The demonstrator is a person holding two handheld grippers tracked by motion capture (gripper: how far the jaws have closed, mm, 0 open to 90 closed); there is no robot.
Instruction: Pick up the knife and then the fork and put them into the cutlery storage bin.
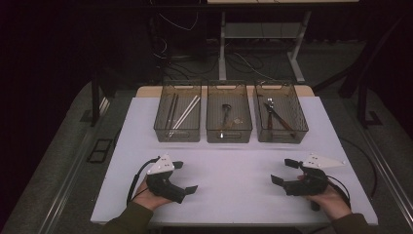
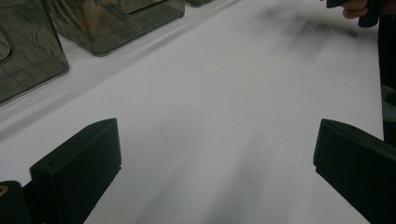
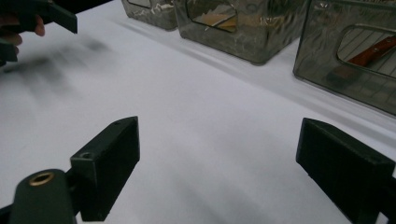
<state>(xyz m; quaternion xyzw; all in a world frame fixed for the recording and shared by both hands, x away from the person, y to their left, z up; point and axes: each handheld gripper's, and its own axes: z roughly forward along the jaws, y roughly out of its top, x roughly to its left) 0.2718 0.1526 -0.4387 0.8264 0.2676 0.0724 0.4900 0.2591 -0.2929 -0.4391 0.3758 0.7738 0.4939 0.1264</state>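
A: Where do both grippers stand?

B: The left gripper [image 1: 185, 177] hovers low over the white table [image 1: 234, 195], jaws wide apart and empty. The right gripper [image 1: 285, 171] is the same: jaws apart, nothing between them. Both are well short of the bins.

A: Left to right, then?

B: The left bin [image 1: 178, 134] holds dark chopsticks [image 1: 172, 111] and pale chopsticks [image 1: 186, 112]. They are probably light, stiff and slick. The dark pair runs near to far; the pale pair slants far-right. I'd pinch mid-length, across the long axis.

A: The middle one?

B: The middle bin [image 1: 229, 135] holds a dark utensil [image 1: 226, 114] (too small to name), lying near to far with its head at the far end. It looks rigid, so grip the shaft.

A: And the right?

B: The right bin [image 1: 281, 136] has a two-legged tool [image 1: 275, 114], metal head far-left and brown legs spreading near-right. It is likely heavier, and the legs may swing, so take it near the joint
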